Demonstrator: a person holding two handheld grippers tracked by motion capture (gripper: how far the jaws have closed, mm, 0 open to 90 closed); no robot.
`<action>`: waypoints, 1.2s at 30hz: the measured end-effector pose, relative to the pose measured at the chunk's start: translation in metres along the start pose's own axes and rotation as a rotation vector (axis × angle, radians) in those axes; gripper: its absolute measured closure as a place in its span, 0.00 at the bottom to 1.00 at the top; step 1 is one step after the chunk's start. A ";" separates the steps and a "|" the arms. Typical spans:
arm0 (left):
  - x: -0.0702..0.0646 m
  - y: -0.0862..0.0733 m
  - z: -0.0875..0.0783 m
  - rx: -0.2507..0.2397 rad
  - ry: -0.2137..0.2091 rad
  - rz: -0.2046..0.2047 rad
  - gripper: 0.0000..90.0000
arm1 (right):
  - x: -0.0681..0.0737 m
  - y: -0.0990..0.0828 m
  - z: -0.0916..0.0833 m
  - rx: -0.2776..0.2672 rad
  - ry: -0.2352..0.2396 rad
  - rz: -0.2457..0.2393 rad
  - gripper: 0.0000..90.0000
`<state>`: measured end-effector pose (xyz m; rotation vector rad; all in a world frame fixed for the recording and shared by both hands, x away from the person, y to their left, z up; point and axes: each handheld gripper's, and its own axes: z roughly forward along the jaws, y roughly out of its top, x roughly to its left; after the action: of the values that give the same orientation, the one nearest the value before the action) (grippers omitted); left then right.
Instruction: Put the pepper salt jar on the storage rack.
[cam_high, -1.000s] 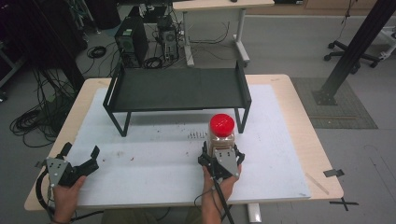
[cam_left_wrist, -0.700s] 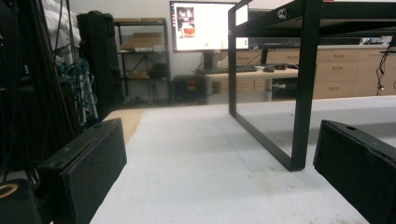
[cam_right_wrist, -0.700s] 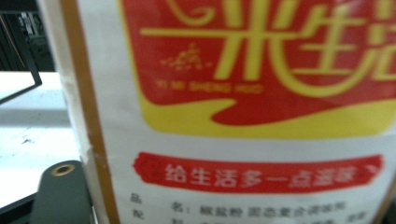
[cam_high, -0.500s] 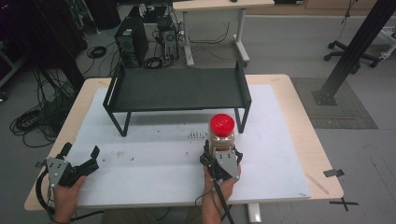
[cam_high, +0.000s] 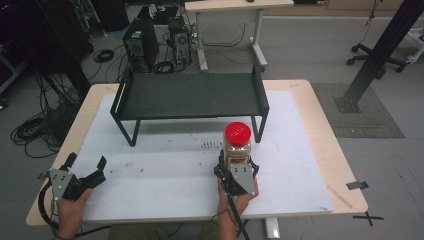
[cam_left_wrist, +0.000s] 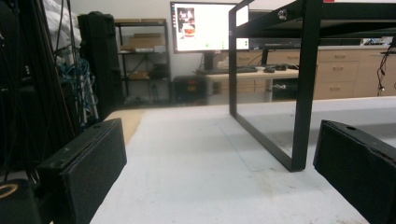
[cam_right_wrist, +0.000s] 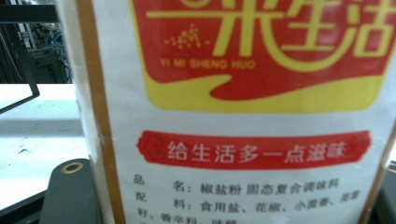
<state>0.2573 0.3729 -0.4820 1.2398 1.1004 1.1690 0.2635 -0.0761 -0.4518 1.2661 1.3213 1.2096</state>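
A spice jar (cam_high: 236, 150) with a red lid stands upright on the white mat (cam_high: 165, 175), just in front of the black rack's right front leg. My right gripper (cam_high: 236, 164) reaches it from the near side, and its jaws have just been closing onto the jar's lower body. They now press on both of its sides. Up close, the jar's label (cam_right_wrist: 243, 116) with red and yellow print stands between the right gripper's (cam_right_wrist: 229, 200) jaws. My left gripper (cam_high: 86, 163) rests open near the mat's front left corner. Nothing lies between the left gripper's (cam_left_wrist: 219, 182) pads.
A low black rack (cam_high: 190, 95) with a flat shelf stands across the far half of the mat; its near leg (cam_left_wrist: 303, 93) rises ahead of the left gripper. Small dark specks (cam_high: 212, 145) lie left of the jar. The wooden table edge (cam_high: 345, 165) runs at the right.
The right gripper's jaws have drawn in around the jar's base. Both hands and the jar stay where they were.
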 end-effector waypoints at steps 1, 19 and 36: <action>0.000 0.000 0.000 -0.001 0.000 0.000 0.03 | 0.000 0.000 0.000 0.000 0.001 -0.002 0.28; 0.000 0.000 0.000 -0.001 -0.002 0.002 0.03 | -0.002 0.009 -0.002 0.053 0.036 -0.016 0.29; 0.000 0.000 0.000 0.000 -0.002 0.003 0.03 | -0.006 0.025 -0.008 0.056 0.051 -0.019 0.29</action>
<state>0.2571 0.3729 -0.4819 1.2425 1.0974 1.1697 0.2586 -0.0828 -0.4258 1.2673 1.4096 1.2063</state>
